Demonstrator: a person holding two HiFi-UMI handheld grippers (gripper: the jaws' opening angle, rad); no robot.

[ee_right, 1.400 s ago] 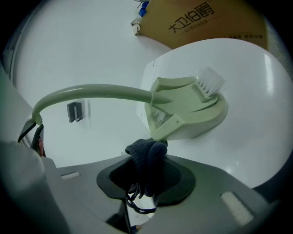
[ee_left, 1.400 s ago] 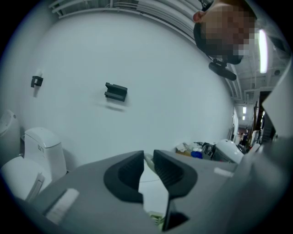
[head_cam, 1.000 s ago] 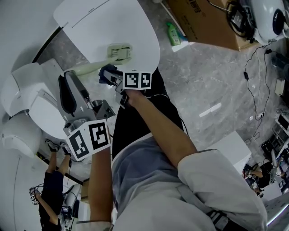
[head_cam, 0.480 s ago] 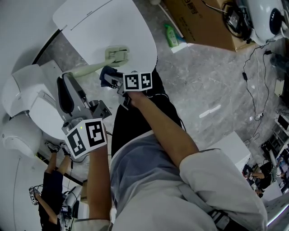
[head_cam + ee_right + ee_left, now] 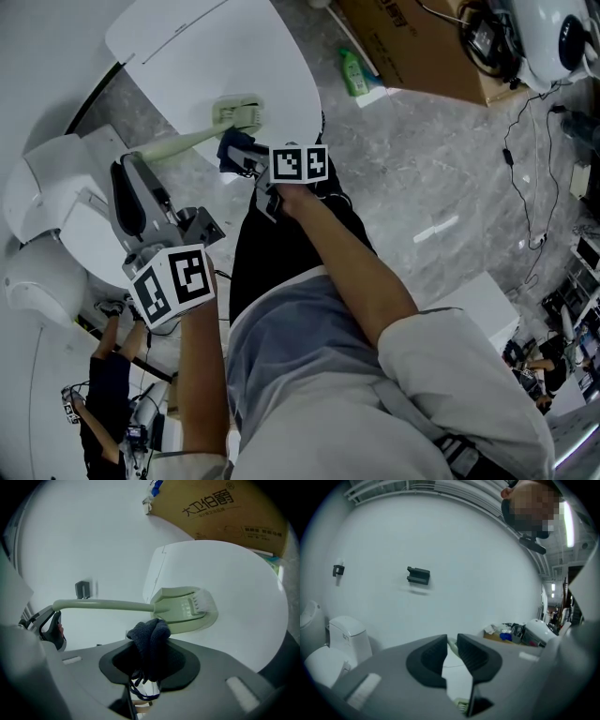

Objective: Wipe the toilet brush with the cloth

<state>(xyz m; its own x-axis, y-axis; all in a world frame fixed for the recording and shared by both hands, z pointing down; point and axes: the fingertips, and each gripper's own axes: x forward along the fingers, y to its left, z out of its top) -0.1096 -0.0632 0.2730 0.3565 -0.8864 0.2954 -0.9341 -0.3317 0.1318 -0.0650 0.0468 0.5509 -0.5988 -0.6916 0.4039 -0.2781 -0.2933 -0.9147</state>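
The brush [image 5: 183, 607] is reaching across, with its head over the lid [image 5: 187, 56] and its handle going left into the left gripper [image 5: 451, 645]. The cloth [image 5: 150, 641] is sitting in the right gripper [image 5: 149, 665], just under the brush's neck. A box [image 5: 412, 47] is standing right of the lid, with a bottle [image 5: 356, 73] beside it.

In the head view, the brush [image 5: 192, 141] loses its handle end behind the left hand-held gripper [image 5: 141, 187]. Just beside the brush head, the cloth [image 5: 232, 143] shows only as a dark edge; the marker cube of the right hand-held gripper [image 5: 246, 161] covers the rest. In the left gripper view the brush is a mere pale sliver between the jaws. The box [image 5: 412, 47] beyond the brush head is cut off by the top edge.
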